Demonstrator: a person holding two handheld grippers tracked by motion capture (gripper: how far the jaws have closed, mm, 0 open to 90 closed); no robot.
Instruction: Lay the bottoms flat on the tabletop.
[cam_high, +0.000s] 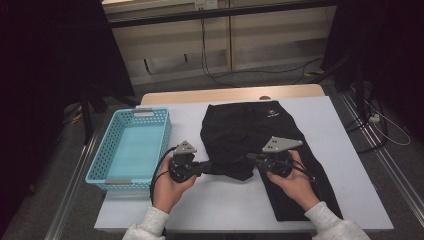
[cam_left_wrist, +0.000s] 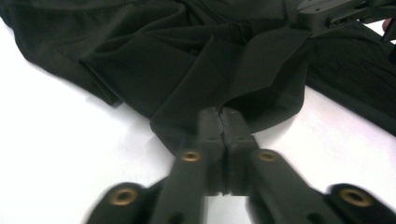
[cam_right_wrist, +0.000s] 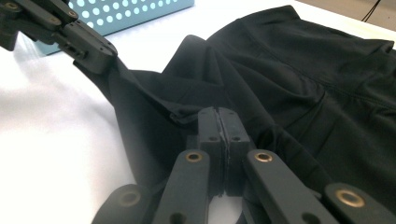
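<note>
Closest to me, my two light sleeves come in from the bottom edge of the high view, cut off at the forearm. My left hand-held gripper (cam_high: 204, 165) is clamped on a fold of the black garment (cam_high: 250, 132) at its near left edge; in the left gripper view the jaws stand pressed together with dark cloth pinched at their tips and rising away from them in a taut band. My right hand-held gripper (cam_high: 251, 159) is also closed on the garment, a little to the right of the other, and in the right gripper view its jaws meet on a ridge of fabric, with the cloth beneath them too dark to separate into layers. From above, both sets of jaws are hard to pick out against the black fabric; the grey plates on top and my hands cover most of each tool.

The garment lies on the white counter (cam_high: 340, 150), spread from the far middle down toward the near right, where my right forearm hides part of it. A small pale mark sits near its far edge, too small to read. Just left of it stands a light blue basket (cam_high: 100, 160), apart from the cloth.
</note>
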